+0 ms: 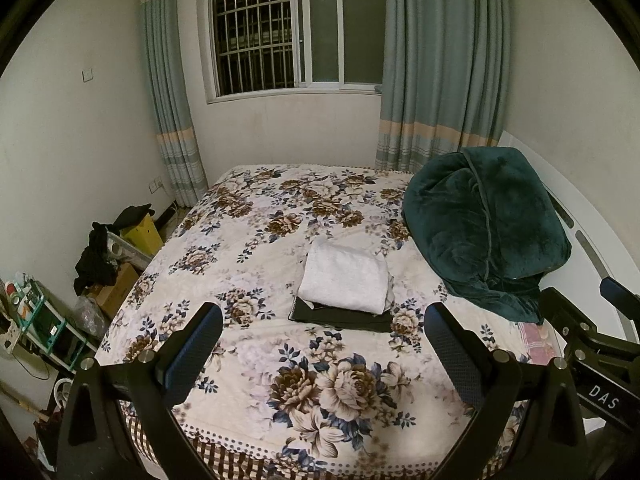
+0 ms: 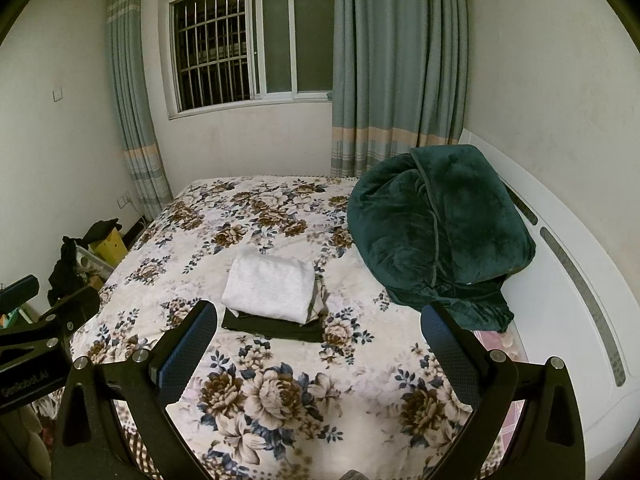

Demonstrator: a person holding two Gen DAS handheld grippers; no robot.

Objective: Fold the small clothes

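Folded white knit garment (image 1: 345,278) sat on top of a folded dark flat garment (image 1: 340,317), stacked near the middle of the floral-print bedspread (image 1: 256,236). Left wrist view: my left gripper (image 1: 323,354) hung above the near end of the bed, fingers wide apart, nothing between them, well short of the stack. Left pad (image 1: 192,354) and right pad (image 1: 456,360) framed the stack from below. A bunched dark green plush blanket (image 1: 486,224) lay to the right of the stack, apart from it, against the white headboard (image 1: 592,252). Part of my right gripper's body poked in at the right edge. Barred window (image 1: 296,28) and blue-grey curtains (image 1: 440,64) were behind the bed; boxes and dark clothes (image 1: 96,260) sat on the floor at left.

Right wrist view: my right gripper (image 2: 318,344) was also spread wide and empty, above the near part of the bedspread (image 2: 280,400). White garment (image 2: 270,286) was on the dark one (image 2: 276,330), ahead and slightly left of centre, not touched by either finger. Green blanket (image 2: 436,232) was off to the right beside the headboard (image 2: 560,280). Left gripper's body showed at the left edge.
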